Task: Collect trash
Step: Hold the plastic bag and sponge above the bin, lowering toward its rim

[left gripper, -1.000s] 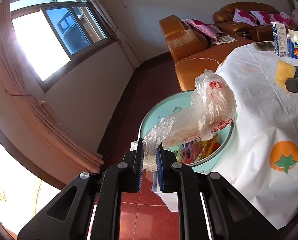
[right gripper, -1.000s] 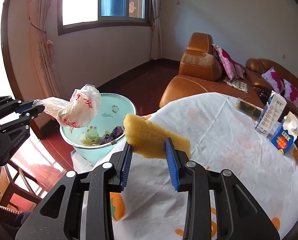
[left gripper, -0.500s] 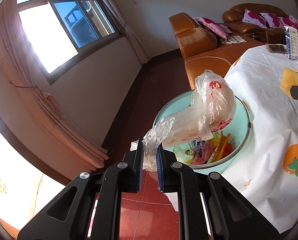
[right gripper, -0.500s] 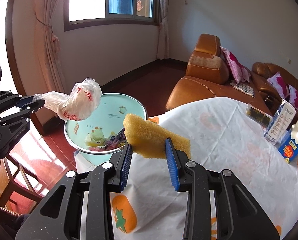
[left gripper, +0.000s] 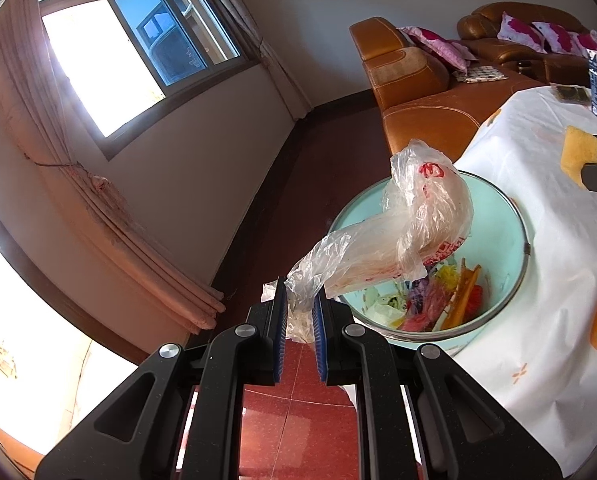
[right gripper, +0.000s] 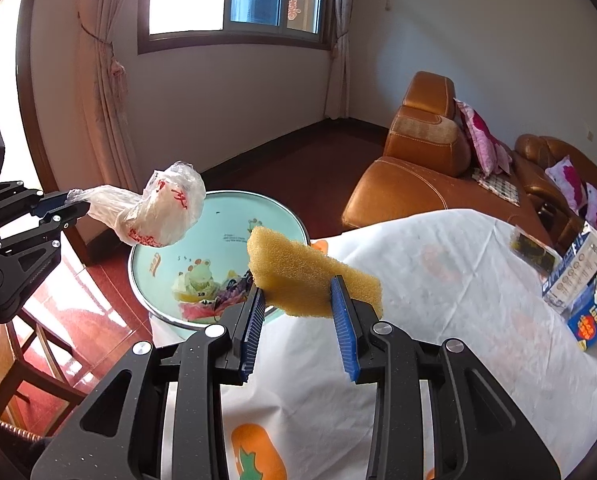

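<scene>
From my left wrist view, the left gripper [left gripper: 300, 312] pinches the neck of the plastic bag [left gripper: 426, 216], whose bulk hangs over the near rim of the bin [left gripper: 514, 216]. The bin stands on the floor [left gripper: 294, 392] against the table's edge, with scraps [left gripper: 438, 304] lying in its bottom. From my right wrist view, the right gripper [right gripper: 298, 312] holds the sponge [right gripper: 310, 272] above the table [right gripper: 438, 280] near the edge that meets the bin, the bin just left of it. Two cartons [right gripper: 578, 276] stand at the table's far right edge, with a flat packet [right gripper: 534, 248] behind them. The sofa [right gripper: 418, 176] sits behind the table.
</scene>
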The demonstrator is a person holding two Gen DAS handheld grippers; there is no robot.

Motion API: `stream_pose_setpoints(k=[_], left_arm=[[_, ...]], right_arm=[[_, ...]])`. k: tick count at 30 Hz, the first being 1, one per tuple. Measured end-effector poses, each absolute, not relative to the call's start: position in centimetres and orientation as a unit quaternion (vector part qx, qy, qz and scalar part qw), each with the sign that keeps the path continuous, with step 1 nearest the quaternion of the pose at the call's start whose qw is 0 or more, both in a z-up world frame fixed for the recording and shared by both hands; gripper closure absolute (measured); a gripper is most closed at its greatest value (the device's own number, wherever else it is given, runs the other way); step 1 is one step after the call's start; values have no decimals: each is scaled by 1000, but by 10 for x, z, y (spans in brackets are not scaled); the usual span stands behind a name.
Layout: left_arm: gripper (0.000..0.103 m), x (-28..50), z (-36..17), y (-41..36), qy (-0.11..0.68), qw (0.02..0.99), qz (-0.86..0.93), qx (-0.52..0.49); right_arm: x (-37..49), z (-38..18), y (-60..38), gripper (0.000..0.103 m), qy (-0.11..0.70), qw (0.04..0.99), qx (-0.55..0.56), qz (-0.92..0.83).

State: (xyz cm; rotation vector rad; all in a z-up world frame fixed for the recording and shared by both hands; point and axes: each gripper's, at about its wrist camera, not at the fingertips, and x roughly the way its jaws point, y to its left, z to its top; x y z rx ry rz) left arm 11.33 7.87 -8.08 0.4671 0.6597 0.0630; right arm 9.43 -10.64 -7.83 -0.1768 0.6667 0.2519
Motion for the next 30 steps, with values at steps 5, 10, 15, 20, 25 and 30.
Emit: stream_pose_setpoints(k=[5, 10, 15, 20, 25, 30], left_arm=[[91, 118, -80, 81, 319, 919, 36, 227], [91, 121, -79, 81, 317, 919, 38, 229], [91, 124, -82, 81, 320, 918, 42, 233], [91, 128, -82, 80, 322, 915, 44, 237], [91, 131, -80, 80, 321, 916, 45, 238], [91, 133, -81, 80, 320, 916, 46, 238]], right_arm=[[100, -75, -102, 69, 321, 934, -90, 125], [107, -73, -97, 69, 319, 935, -90, 127], [115, -75, -94, 69, 321, 934, -92, 129], [125, -78, -92, 69, 326, 932, -93, 131], [131, -81, -88, 69, 329, 930, -95, 132], [136, -82, -84, 69, 331, 929, -98, 135]])
